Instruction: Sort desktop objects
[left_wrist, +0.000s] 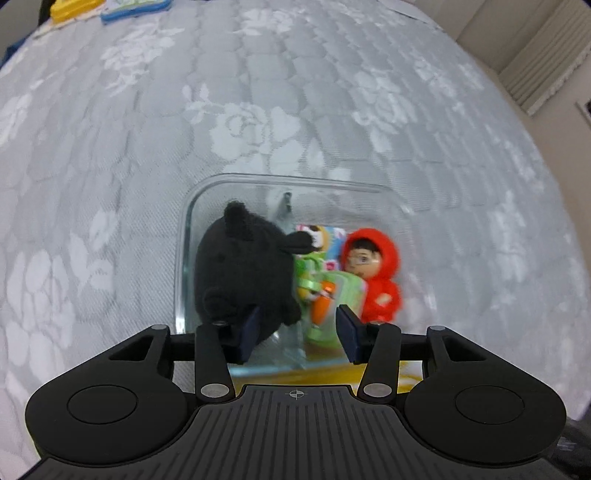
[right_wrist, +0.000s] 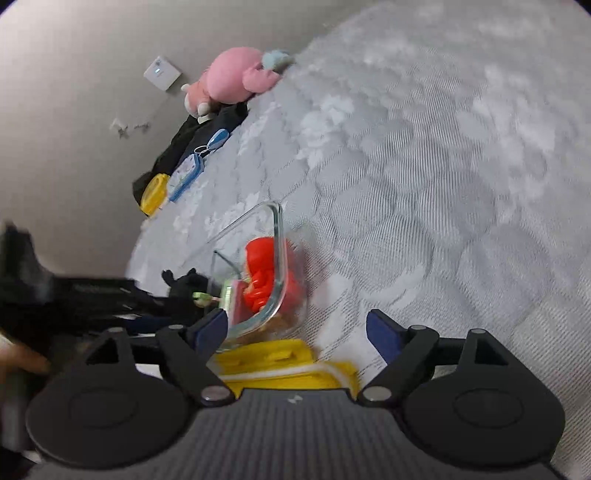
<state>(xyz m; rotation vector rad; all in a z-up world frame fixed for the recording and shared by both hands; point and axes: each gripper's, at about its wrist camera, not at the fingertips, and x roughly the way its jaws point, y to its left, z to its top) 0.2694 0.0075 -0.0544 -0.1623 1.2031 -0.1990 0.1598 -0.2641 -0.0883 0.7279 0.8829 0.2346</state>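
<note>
Grey quilted fabric (left_wrist: 332, 92) with pale woven roses covers the whole broad surface, padded into soft cobbled shapes; a plain beige wall (right_wrist: 74, 74) rises behind it, with a white socket plate (right_wrist: 162, 72) on it. My landmark is the clear glass container (left_wrist: 295, 181), rectangular with rounded corners, standing on the fabric. Inside it, at its left, sits a fuzzy black plush (left_wrist: 240, 269); at its right, a glossy figure in a red hood (left_wrist: 376, 273); between them, small bright green and orange plastic pieces (left_wrist: 321, 299) over a printed card. Just against the container's near wall lies a yellow plastic lid (right_wrist: 280, 362). Well beyond the container, at the fabric's edge by the wall, rest a pink plush (right_wrist: 229, 77), a blue-rimmed case (right_wrist: 186, 173) and a yellow box (right_wrist: 155, 192). The left gripper (left_wrist: 299, 328) hangs over the container, jaws parted with nothing between the pads. The right gripper (right_wrist: 295, 328) hovers beside the container's corner, jaws spread wide, holding nothing.
</note>
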